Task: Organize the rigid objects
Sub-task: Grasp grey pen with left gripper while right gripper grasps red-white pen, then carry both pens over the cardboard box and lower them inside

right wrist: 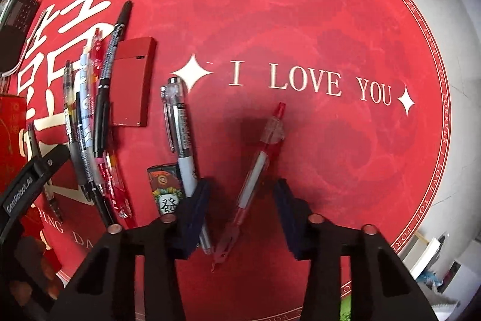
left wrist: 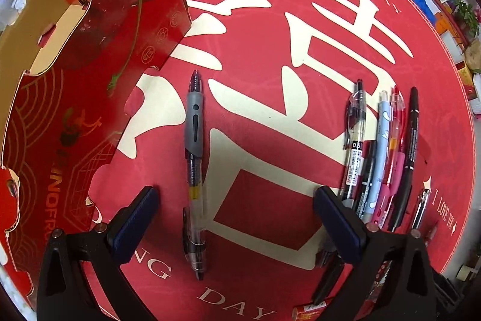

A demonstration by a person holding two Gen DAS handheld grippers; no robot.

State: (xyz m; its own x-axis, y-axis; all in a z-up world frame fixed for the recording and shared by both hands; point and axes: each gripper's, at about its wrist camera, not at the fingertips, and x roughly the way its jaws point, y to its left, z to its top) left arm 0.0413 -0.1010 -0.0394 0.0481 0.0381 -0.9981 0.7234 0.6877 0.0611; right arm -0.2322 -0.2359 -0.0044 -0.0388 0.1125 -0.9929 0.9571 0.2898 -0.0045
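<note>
Two pens sit under my fingers: left gripper point(left wrist: 234, 218) spread wide over the grey-grip pen point(left wrist: 194, 170), right gripper point(right wrist: 240, 211) straddling the red pen point(right wrist: 255, 182) without pinching it. Both lie on the mat point(right wrist: 300, 20); next I'd clamp the red one to join the pen row point(right wrist: 90, 116).

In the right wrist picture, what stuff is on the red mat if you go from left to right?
Bundle of pens → flat red case → mahjong tile → clear pen with a white label → red pen between the right gripper's fingers.
</note>
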